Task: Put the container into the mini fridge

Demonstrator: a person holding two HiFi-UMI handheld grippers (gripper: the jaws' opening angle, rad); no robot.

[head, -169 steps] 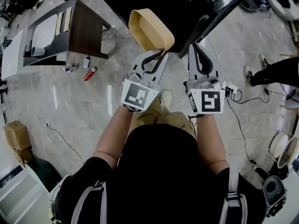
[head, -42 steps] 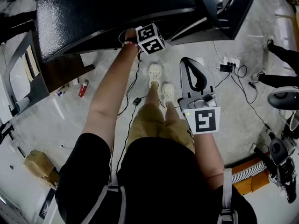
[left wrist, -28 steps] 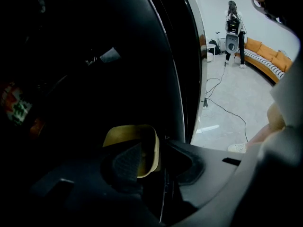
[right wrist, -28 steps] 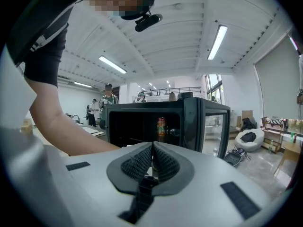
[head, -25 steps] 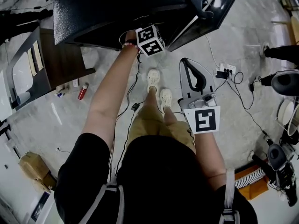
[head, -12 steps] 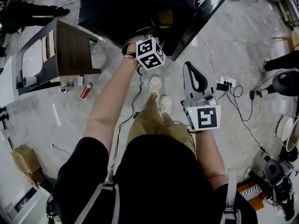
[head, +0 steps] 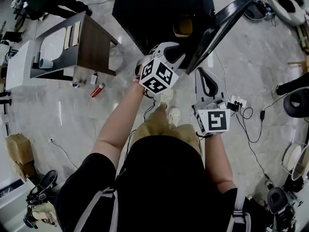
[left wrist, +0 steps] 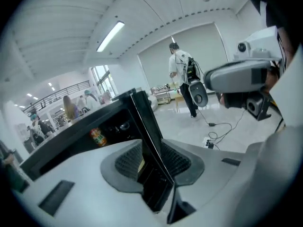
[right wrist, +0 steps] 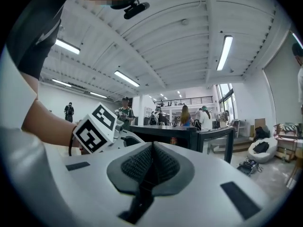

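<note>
Left gripper (head: pixel 170 50) withdrawn, jaws apart; right gripper (head: pixel 205 74) jaws together; tan container (head: pixel 182 27) inside fridge (head: pixel 154 6).

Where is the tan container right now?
Head view, top centre: the container sits inside the open mini fridge, just beyond the left gripper and left of the fridge door.

You see the tan container (head: pixel 182 27) sitting inside the black mini fridge (head: pixel 154 8), whose door (head: pixel 219 25) stands open.
</note>
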